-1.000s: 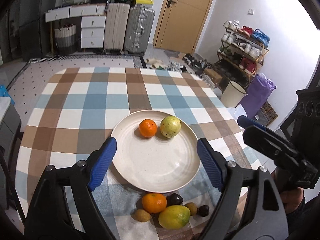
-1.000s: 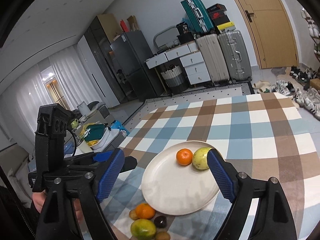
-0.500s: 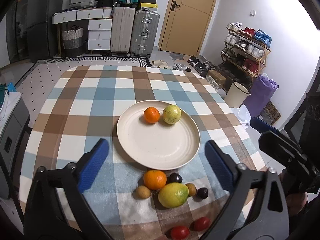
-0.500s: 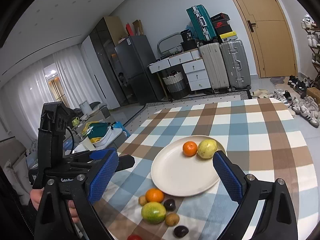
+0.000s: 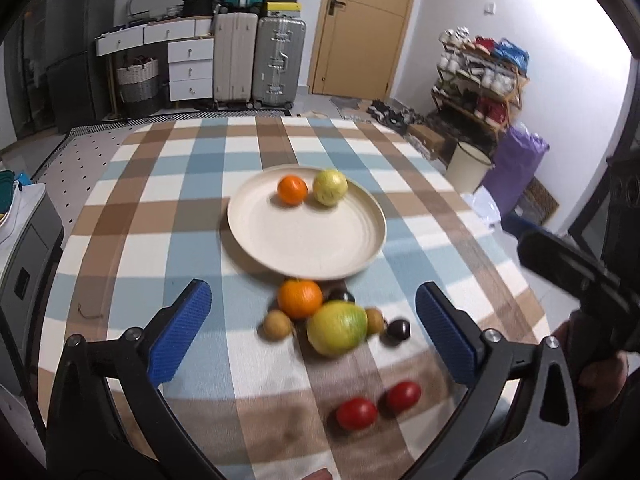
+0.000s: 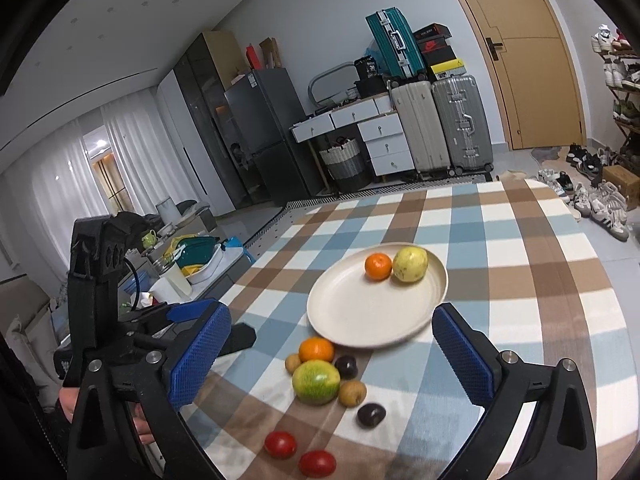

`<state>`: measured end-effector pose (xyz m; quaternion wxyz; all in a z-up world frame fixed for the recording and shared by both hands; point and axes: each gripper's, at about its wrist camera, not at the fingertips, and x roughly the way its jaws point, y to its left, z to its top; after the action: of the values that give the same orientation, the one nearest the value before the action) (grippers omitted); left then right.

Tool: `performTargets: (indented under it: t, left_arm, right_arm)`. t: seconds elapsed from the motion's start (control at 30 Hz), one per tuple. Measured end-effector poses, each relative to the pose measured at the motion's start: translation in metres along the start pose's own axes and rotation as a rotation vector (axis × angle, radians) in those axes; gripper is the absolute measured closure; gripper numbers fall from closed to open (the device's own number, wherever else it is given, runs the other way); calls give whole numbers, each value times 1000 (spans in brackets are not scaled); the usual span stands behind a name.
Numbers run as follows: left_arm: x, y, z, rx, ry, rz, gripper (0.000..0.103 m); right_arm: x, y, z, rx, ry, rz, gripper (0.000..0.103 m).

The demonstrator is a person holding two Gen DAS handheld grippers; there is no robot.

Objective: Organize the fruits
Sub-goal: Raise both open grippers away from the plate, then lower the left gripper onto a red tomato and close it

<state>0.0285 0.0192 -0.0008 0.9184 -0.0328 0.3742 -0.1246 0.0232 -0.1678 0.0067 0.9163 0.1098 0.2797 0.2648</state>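
A cream plate (image 5: 320,256) (image 6: 348,320) on the checked tablecloth holds an orange (image 5: 292,190) (image 6: 378,266) and a yellow-green fruit (image 5: 329,187) (image 6: 410,264). In front of the plate lie an orange (image 5: 300,298) (image 6: 316,350), a large green mango (image 5: 337,326) (image 6: 316,382), two small brown fruits (image 5: 277,324), two dark fruits (image 6: 371,415) and two red tomatoes (image 5: 357,413) (image 6: 281,444). My left gripper (image 5: 314,334) is open and empty above this pile. My right gripper (image 6: 330,356) is open and empty, also over the pile.
The table (image 5: 160,208) is round with edges close at left and right. Suitcases (image 5: 278,62), drawers and a door stand behind it. A shoe rack (image 5: 480,76) and a bin (image 5: 468,166) are to the right. A side counter with dishes (image 6: 192,256) is to the left.
Both grippers have pulled back from the plate toward the near edge. The loose fruit pile and the tomatoes have come into fuller view. Both stay open and empty.
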Motion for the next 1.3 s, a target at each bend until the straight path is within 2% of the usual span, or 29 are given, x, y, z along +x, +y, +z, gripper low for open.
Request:
performTargets:
  t: [0.13, 0.43, 0.6, 0.97, 1.1, 1.3]
  left_arm:
    - [3, -5, -18, 33, 35, 9, 1]
    - [20, 2, -61, 22, 151, -5, 1]
    - [32, -4, -81, 57, 199, -5, 1]
    - [52, -11, -94, 79, 250, -9, 2]
    - [55, -6, -96, 64, 260, -61, 6]
    - [56, -9, -98, 91, 253, -81, 19]
  right_arm:
    - [-5, -1, -9, 13, 5, -3, 0]
    - [-16, -3, -23, 31, 10, -12, 0]
    - [-20, -5, -28, 44, 12, -24, 0]
    - [-16, -5, -37, 44, 45, -57, 0]
    - [-14, -5, -40, 45, 55, -52, 1]
    - [-9, -6, -43, 43, 78, -52, 1]
